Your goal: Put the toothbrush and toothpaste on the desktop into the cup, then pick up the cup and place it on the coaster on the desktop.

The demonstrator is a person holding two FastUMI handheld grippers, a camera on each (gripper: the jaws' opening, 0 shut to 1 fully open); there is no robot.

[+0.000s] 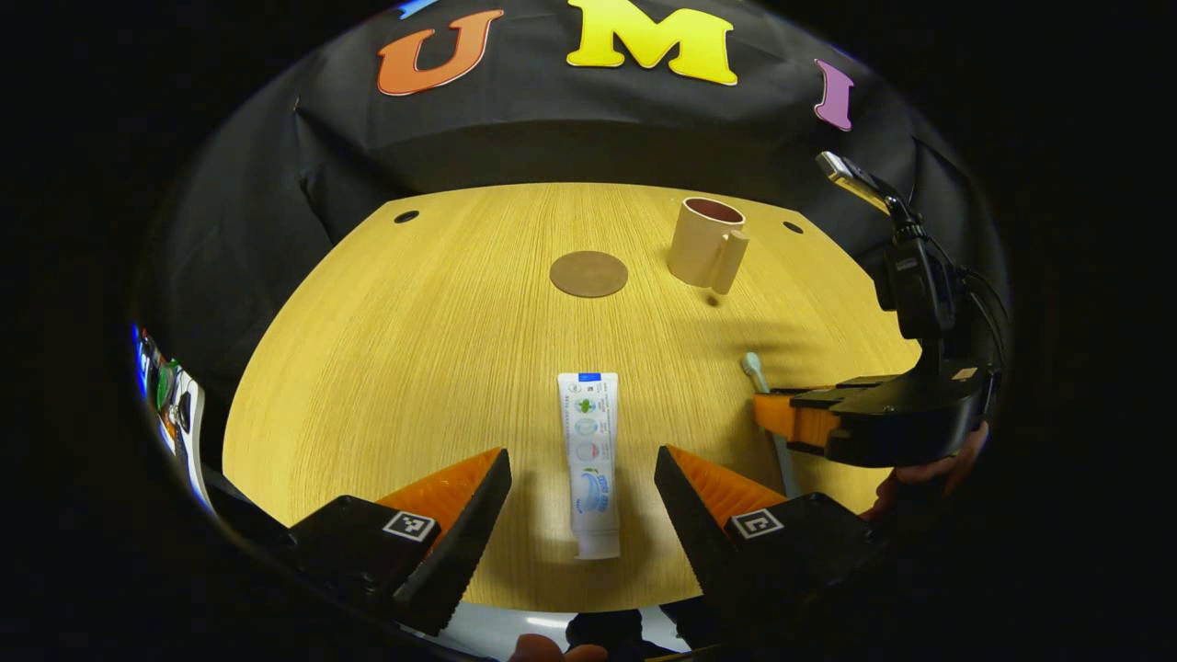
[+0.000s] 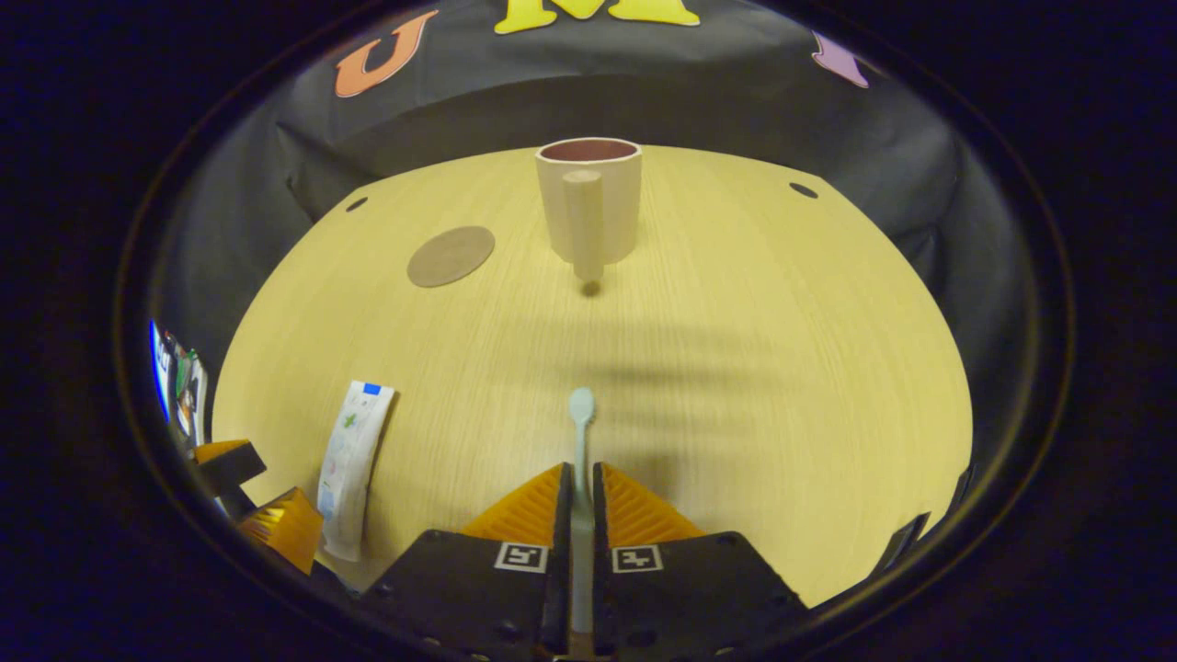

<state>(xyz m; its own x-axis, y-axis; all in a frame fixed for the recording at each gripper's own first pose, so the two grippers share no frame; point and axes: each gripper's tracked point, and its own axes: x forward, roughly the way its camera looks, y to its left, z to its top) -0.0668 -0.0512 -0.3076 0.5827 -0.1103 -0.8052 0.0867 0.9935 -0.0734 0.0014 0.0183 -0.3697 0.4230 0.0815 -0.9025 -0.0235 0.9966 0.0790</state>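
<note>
The toothbrush [image 2: 581, 432] lies along the desktop [image 2: 782, 368] with its head pointing toward the cup [image 2: 588, 198], and its handle sits pinched between the two fingers of the right gripper [image 2: 581, 496], which are closed tight on it. I cannot tell whether the brush is lifted clear of the wood or resting on it. In the left gripper view the same brush [image 1: 756, 368] pokes out from the right gripper [image 1: 809, 425], with a hand [image 1: 929, 473] holding that tool from behind.

The toothpaste [image 1: 589, 460] lies flat on the desktop [image 1: 386, 368], cap end nearest the camera, between the spread fingers of the left gripper [image 1: 583, 487]; the jaws stand wide apart and touch nothing.

The cup [image 1: 706, 242] stands upright at the far side, handle facing forward, and from here it looks empty. The coaster [image 1: 588, 273] lies bare just beside it, to the left and apart from it.

By my reading the task is at its start: one item is gripped, the other is only lined up, nothing is in the cup, and the cup is not yet on the coaster
</note>
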